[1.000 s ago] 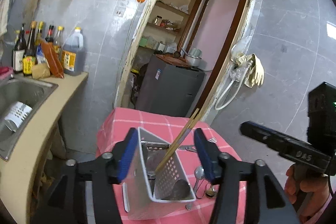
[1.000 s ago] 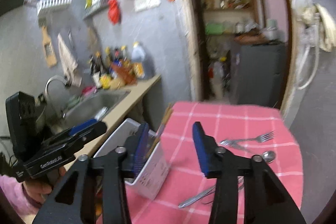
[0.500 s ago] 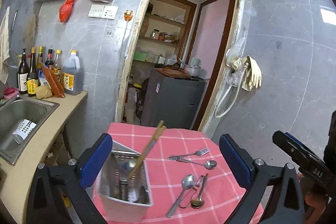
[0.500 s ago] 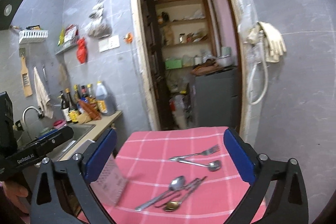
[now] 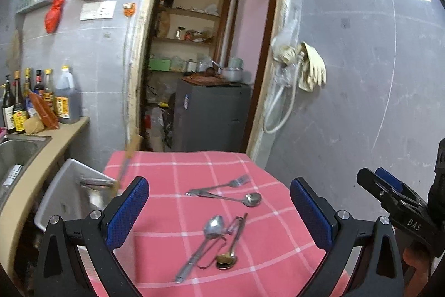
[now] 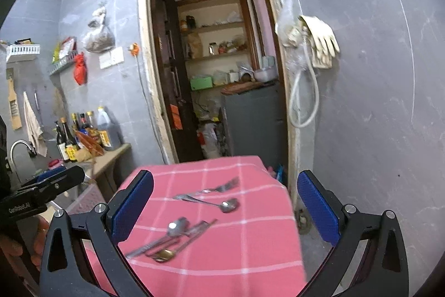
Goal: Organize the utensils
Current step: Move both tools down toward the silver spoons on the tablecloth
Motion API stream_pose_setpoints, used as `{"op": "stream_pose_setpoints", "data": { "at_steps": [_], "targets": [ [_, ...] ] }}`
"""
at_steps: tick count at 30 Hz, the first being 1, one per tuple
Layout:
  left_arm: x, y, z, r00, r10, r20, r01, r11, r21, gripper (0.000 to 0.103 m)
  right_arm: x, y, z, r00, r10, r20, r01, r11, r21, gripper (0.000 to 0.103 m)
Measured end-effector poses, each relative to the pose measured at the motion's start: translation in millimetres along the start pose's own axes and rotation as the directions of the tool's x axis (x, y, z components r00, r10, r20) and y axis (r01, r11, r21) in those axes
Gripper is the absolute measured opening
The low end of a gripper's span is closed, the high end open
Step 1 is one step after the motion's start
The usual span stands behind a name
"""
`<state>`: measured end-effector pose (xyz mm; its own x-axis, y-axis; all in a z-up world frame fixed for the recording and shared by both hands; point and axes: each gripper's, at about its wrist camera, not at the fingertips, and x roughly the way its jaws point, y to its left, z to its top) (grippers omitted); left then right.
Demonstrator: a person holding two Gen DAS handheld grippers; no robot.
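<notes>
The bench (image 5: 278, 263) wore a pink checked cloth (image 5: 178, 166). At its left edge stood a white caddy (image 5: 59, 191), blurred, with chopsticks (image 5: 126, 160) leaning out of it. The left tongs (image 5: 219, 216) gaped wide and held nothing, as did the right tongs (image 6: 225, 205); both hung above the near part of the cloth. A fork (image 5: 222, 185) and a spoon (image 5: 244, 199) lay crossed at their handles toward the far side. Nearer, a long spoon (image 5: 204, 240) lay beside a small brass spoon (image 5: 228, 258), touching other cutlery too tangled to tell apart.
</notes>
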<state>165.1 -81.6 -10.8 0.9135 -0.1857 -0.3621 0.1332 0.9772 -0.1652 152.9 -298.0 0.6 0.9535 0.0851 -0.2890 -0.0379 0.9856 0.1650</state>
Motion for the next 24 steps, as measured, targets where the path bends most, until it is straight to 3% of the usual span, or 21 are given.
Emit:
{"op": "stream_pose_setpoints", "data": {
  "at_steps": [8,14,15,17,19,24],
  "targets": [
    [59.0,-21.5,-27.3,0.995,0.007,-0.100,-0.006,1.000,0.016,0.102,51.5,-44.5,-28.3,0.995,0.038,-0.097,-0.033,0.998,0.048,0.102],
    [107.7,-13.0,-52.0,0.978,0.019,-0.209,-0.018,1.000,0.011,0.102,94.8,-57.3,-58.2,0.982,0.075,-0.176,-0.059,0.994,0.092,0.100],
    [116.0,-10.4,-55.4,0.973,0.017,-0.228,-0.016,1.000,0.006,0.101,103.4,-57.9,-62.6,0.977,0.084,-0.196,-0.065,0.993,0.102,0.097],
    [129.1,-6.7,-59.7,0.966,0.021,-0.260,-0.020,1.000,0.003,0.094,119.6,-57.4,-71.0,0.966,0.100,-0.239,-0.074,0.991,0.114,0.080],
    [146.2,-2.3,-64.2,0.951,0.030,-0.307,-0.030,1.000,0.002,0.087,135.9,-55.3,-78.4,0.954,0.113,-0.276,-0.083,0.990,0.118,0.070],
    [175.0,7.5,-73.7,0.923,-0.006,-0.385,-0.014,0.999,-0.049,0.072,173.4,-45.6,-93.5,0.922,0.158,-0.354,-0.116,0.984,0.137,0.056]
  ]
}}
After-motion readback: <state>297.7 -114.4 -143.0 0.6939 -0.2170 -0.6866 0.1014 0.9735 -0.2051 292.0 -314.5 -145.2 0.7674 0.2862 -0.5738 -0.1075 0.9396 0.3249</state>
